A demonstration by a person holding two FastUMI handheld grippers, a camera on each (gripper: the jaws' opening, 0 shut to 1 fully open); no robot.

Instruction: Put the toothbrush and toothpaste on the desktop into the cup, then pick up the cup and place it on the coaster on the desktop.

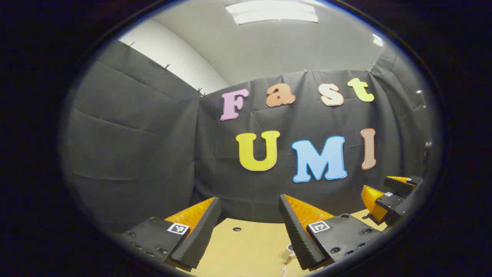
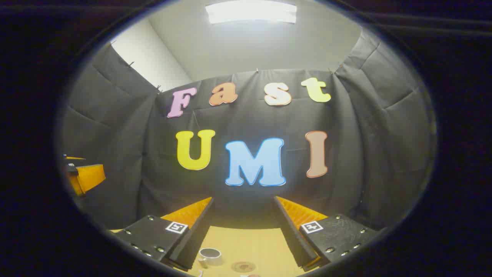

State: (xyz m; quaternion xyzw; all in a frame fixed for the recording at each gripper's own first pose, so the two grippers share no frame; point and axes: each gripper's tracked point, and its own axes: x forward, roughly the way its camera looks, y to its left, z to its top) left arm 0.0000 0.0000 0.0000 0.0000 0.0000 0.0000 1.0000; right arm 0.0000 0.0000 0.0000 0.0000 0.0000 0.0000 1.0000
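Along the bottom edge of the right gripper view, much of the desktop [image 2: 246, 242] was cut off, so we could make out just a strip of its smooth, pale yellow-tan surface. On that strip sat the cup [image 2: 210, 255], a short round mug with a light rim and a small handle at its lower left, low in the frame just right of the left finger. Beside it to the right lay the coaster [image 2: 243, 266], a flat brownish disc, partly cropped and too blurred for us to read its texture. A small pale sliver showed below the cup at the frame's edge; we could not tell what it was. The right gripper [image 2: 243, 215] stood with its fingers spread wide, holding nothing, their inner faces ribbed. At the far left of that view the left gripper showed as a blurred wedge. Low in the left gripper view, the left gripper [image 1: 249, 215] was likewise spread wide and empty, with sawtooth-ridged pads. The cup [image 1: 290, 251] peeked out at the bottom, mostly hidden behind the right finger. The right gripper [image 1: 386, 196] appeared at the lower right of that view, partly cropped.
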